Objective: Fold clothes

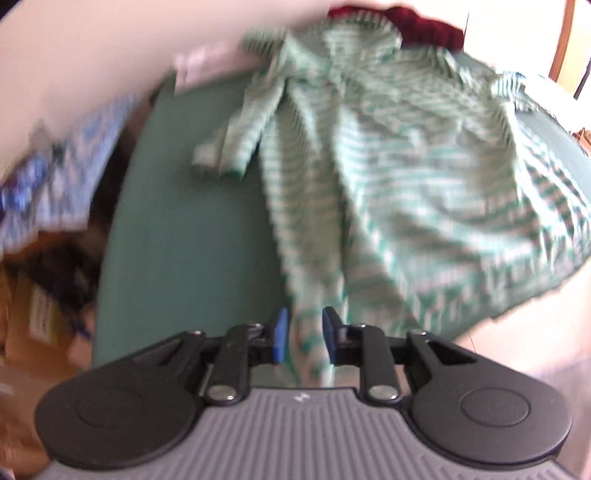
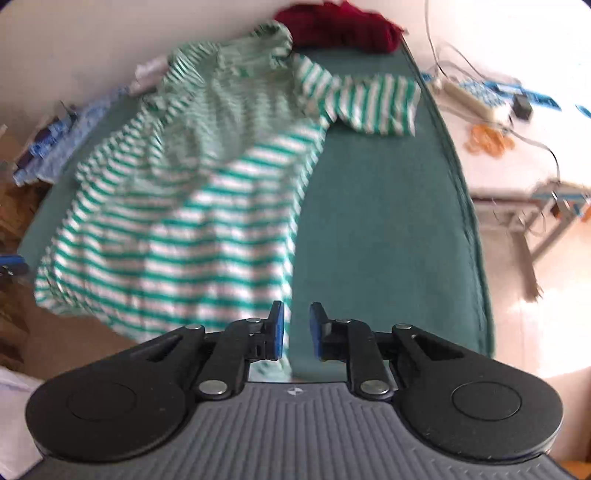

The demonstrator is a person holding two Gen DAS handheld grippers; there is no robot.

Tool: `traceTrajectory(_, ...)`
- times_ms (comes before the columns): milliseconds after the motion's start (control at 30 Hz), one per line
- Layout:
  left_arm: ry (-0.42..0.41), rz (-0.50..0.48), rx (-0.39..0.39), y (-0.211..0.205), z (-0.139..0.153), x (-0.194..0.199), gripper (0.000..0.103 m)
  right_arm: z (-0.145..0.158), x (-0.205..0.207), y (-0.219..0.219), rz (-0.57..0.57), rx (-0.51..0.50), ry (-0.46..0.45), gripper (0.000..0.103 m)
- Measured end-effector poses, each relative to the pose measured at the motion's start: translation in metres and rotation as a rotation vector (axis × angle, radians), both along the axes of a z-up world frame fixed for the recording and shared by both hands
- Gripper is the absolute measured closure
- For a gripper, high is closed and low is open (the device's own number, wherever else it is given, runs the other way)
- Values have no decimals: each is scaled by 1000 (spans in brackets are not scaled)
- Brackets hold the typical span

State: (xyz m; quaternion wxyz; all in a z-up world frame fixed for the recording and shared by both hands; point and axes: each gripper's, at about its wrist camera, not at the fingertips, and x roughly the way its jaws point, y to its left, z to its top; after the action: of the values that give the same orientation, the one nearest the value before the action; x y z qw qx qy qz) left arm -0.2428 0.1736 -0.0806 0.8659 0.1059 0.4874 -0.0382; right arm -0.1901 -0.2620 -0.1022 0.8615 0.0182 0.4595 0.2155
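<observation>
Between left tool [image 1: 304, 334] pads: striped shirt [image 1: 388, 184].

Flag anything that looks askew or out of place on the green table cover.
The green-and-white striped shirt lies skewed and rumpled on the green table cover, its hem hanging over the near edge. One sleeve splays sideways. A dark red garment sits bunched at the far end.

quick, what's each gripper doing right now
left gripper: part open, a bunched fold of the striped shirt runs between its pads; a firm grip cannot be told.
right gripper: part open, nothing between its pads.
</observation>
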Motion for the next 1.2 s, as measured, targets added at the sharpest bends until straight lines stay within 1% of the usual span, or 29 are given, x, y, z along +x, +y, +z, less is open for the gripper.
traceTrajectory(33, -19, -8, 14, -8, -1, 11, 76, -1, 11, 12, 11, 17, -26, 75)
traceTrajectory(67, -34, -15, 29, -17, -3, 22, 76, -1, 21, 23, 23, 35, -51, 62)
traceTrajectory(100, -25, -12, 57, -23, -10, 32, 76, -3, 31, 35, 33, 30, -78, 59)
traceTrajectory(133, -16, -10, 85, -29, -17, 41, 74, -8, 38, 47, 39, -22, -107, 59)
traceTrajectory(233, -5, 7, 151, -41, -33, 63, 75, -29, 55, 63, 50, -129, -148, 60)
traceTrajectory(300, -9, 18, 157, -37, -34, 65, 76, -42, 66, 57, 36, -123, -118, 70)
traceTrajectory(367, -10, 26, 184, -33, -37, 68, 91, -48, 70, 49, 15, -114, -119, 95)
traceTrajectory(400, -23, 19, 220, -31, -41, 66, 92, -48, 70, 47, 13, -121, -117, 100)
traceTrajectory(433, -34, 14, 251, -28, -45, 63, 92, -47, 70, 44, 10, -129, -114, 102)
traceTrajectory(500, -37, 21, 261, -16, -45, 63, 90, -47, 70, 39, 5, -142, -109, 102)
traceTrajectory(533, -31, 33, 259, -9, -44, 64, 84, -46, 70, 37, 0, -150, -108, 103)
traceTrajectory(600, -11, 45, 214, 2, -37, 67, 84, -42, 70, 39, -21, -168, -105, 103)
traceTrajectory(633, -3, 48, 190, 7, -33, 68, 84, -39, 71, 39, -34, -137, -102, 102)
traceTrajectory(667, -11, 33, 154, 7, -27, 67, 84, -35, 71, 39, -48, -107, -100, 96)
traceTrajectory(700, -21, 19, 123, 6, -21, 65, 84, -33, 72, 40, -57, -71, -92, 94)
traceTrajectory(733, -40, 3, 123, 1, -18, 66, 80, -32, 72, 43, -58, -25, -76, 79)
traceTrajectory(767, -58, -10, 123, -4, -15, 67, 77, -32, 72, 47, -53, 5, -65, 68)
traceTrajectory(800, -67, -5, 114, -7, -15, 71, 76, -35, 72, 54, -37, 2, -65, 68)
traceTrajectory(833, -63, 0, 96, -10, -18, 76, 76, -38, 72, 60, -21, -5, -61, 71)
traceTrajectory(867, -52, 2, 113, -15, -24, 82, 76, -44, 72, 66, -4, -20, -52, 79)
traceTrajectory(900, -40, 5, 131, -19, -31, 88, 79, -47, 73, 68, 5, -35, -50, 83)
traceTrajectory(933, -33, 8, 152, -23, -37, 92, 83, -48, 73, 65, -1, -52, -61, 90)
traceTrajectory(967, -53, 15, 197, -25, -42, 91, 82, -49, 74, 60, -10, -70, -69, 96)
traceTrajectory(1000, -69, 22, 234, -25, -45, 90, 78, -48, 75, 54, -22, -89, -72, 98)
traceTrajectory(1033, -67, 28, 228, -18, -44, 90, 74, -47, 76, 47, -36, -104, -73, 103)
traceTrajectory(1100, -60, 55, 227, -4, -40, 92, 72, -44, 80, 40, -74, -144, -72, 103)
traceTrajectory(1133, -64, 67, 239, 2, -36, 95, 71, -41, 82, 39, -91, -177, -79, 96)
traceTrajectory(1167, -63, 82, 231, 7, -32, 99, 72, -38, 84, 40, -104, -208, -97, 87)
traceTrajectory(1200, -69, 102, 206, 13, -26, 104, 80, -33, 87, 42, -103, -194, -109, 87)
